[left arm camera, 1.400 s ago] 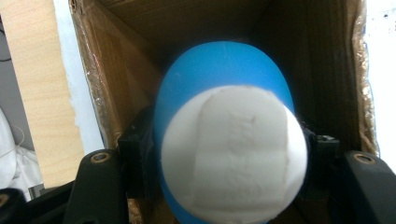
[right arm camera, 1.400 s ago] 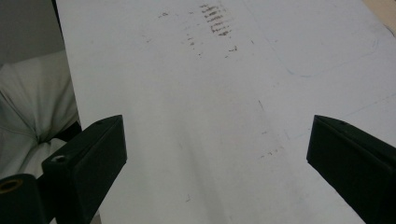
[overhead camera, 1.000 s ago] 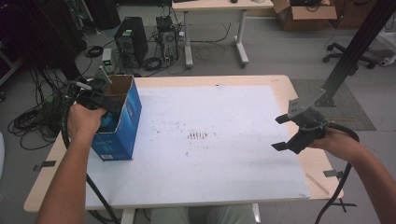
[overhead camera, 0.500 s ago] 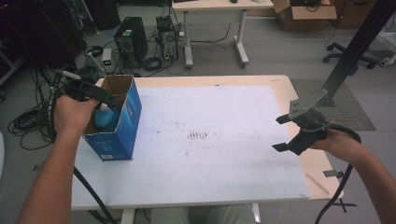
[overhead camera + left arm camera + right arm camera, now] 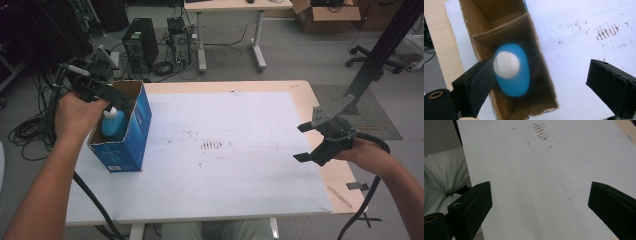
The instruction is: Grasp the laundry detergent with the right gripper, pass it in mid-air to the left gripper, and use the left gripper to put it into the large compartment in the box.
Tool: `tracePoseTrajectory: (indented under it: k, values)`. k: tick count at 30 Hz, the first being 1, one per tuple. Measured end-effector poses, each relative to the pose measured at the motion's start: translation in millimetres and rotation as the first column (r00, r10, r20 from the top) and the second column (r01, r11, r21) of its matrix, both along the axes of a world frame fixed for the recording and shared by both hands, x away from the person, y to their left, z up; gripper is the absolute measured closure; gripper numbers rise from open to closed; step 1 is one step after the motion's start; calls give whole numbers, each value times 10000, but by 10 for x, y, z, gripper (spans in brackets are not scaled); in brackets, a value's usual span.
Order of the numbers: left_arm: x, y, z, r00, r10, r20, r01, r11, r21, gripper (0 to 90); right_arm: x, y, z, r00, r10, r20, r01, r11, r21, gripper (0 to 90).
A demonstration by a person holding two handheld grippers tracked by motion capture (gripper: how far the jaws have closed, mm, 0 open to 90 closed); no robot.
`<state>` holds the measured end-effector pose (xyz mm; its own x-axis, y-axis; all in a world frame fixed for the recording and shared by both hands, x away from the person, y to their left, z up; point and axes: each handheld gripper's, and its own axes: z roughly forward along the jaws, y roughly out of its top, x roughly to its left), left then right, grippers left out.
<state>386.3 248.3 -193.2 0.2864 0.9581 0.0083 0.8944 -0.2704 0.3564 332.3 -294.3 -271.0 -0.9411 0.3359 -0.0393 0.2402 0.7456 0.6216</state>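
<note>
One blue bottle (image 5: pixel 512 71) standing in the blue carton (image 5: pixel 131 131) beneath the left gripper (image 5: pixel 536 82), jaws just opened wide, empty; risk: snagging the carton wall tips it.

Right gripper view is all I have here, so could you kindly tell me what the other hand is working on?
Observer: The left gripper hovers over an open blue cardboard box at the table's left edge; its jaws have just been opening.
Operator: Is anything inside that box?
Observer: Yes, a blue bottle with a white cap stands upright in it, below the spread jaws.
Operator: And my own gripper?
Observer: The right gripper is open, with nothing between its jaws, above the white mat near its right edge.
</note>
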Motion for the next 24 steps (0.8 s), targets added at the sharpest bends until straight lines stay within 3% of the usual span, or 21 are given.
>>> tracePoseTrajectory:
  k: [6,12,15,17,21,24]
  values:
    - [-40,-90,59,9993,-350,147,350,9994,-23,75,-10,-6,3,10000,-18,-14,18,10000,-34,50]
    - [-90,-294,170,9935,-1065,404,1062,9943,112,75,-13,-8,19,10000,-32,-2,32,10000,-12,49]
    - [-123,-463,235,9855,-1608,543,1600,9869,185,74,-18,-5,18,10000,-43,-14,43,10000,-33,49]
    - [-130,-501,242,9834,-1724,565,1716,9850,198,74,-19,-5,18,10000,-34,-5,34,10000,-20,49]
    - [-148,-681,256,9712,-2317,551,2306,9727,271,70,-24,-13,21,10000,-49,-7,49,10000,-43,49]
    - [-153,-747,263,9665,-2503,568,2489,9681,302,62,-26,-16,23,10000,-59,-9,59,10000,-36,50]
